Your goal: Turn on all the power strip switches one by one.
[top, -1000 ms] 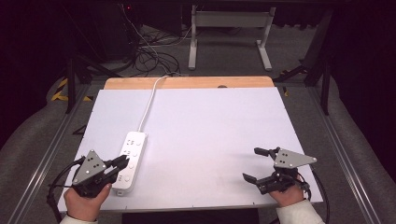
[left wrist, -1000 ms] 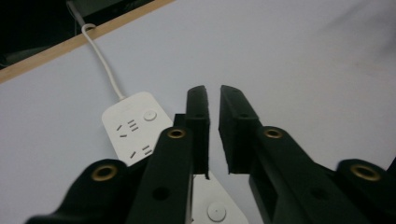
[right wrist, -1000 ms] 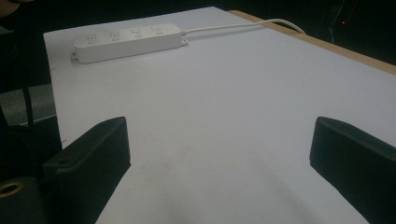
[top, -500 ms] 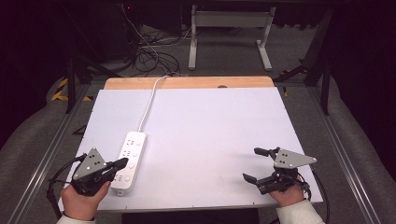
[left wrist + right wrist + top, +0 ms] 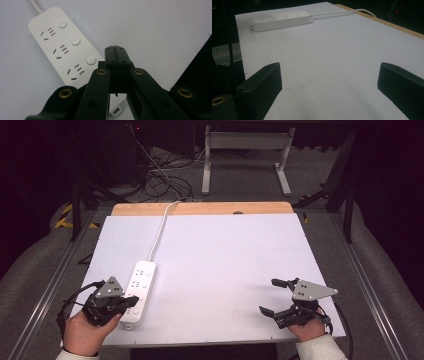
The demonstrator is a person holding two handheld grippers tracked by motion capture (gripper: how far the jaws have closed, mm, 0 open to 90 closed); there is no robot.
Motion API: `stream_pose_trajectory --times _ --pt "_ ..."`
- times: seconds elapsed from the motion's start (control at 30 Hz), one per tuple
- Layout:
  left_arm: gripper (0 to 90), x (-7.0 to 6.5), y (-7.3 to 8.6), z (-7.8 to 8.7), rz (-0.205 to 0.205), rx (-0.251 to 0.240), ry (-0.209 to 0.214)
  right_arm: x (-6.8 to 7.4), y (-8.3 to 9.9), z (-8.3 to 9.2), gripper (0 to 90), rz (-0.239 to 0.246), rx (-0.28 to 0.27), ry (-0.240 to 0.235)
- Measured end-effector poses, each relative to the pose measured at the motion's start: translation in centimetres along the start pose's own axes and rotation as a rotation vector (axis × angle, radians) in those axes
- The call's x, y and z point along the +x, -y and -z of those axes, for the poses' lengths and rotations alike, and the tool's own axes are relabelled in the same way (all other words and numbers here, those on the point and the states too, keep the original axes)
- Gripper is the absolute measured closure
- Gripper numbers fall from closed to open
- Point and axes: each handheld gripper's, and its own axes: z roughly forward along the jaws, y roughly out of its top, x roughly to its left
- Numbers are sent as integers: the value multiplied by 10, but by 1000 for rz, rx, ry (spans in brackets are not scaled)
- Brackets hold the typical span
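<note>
A white power strip lies on the white table top at the near left, its white cord running to the far edge. My left gripper is shut, with nothing between its jaws, and hovers over the strip's near end. In the left gripper view the closed tips sit just right of the power strip and its round buttons. At the near right my right gripper stands open and empty, low over the bare table. The right gripper view looks across to the power strip.
A wooden strip borders the table's far edge. Beyond it are tangled cables and a white stand on the floor. Metal rails run along both sides of the table.
My left gripper has drawn back a little toward the near edge and its jaws have come together. The right gripper has stayed put.
</note>
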Motion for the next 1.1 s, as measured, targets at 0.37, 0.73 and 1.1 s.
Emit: stream_pose_trajectory --times 0.37,0.73,1.1 --pt "900 -1 1 -14 -14 110 20 0 0 0 58 9 3 5" --pt "900 2 3 -25 -16 183 9 1 0 0 58 10 5 3" --pt "900 4 5 -32 -9 204 9 1 0 -1 58 12 5 1"
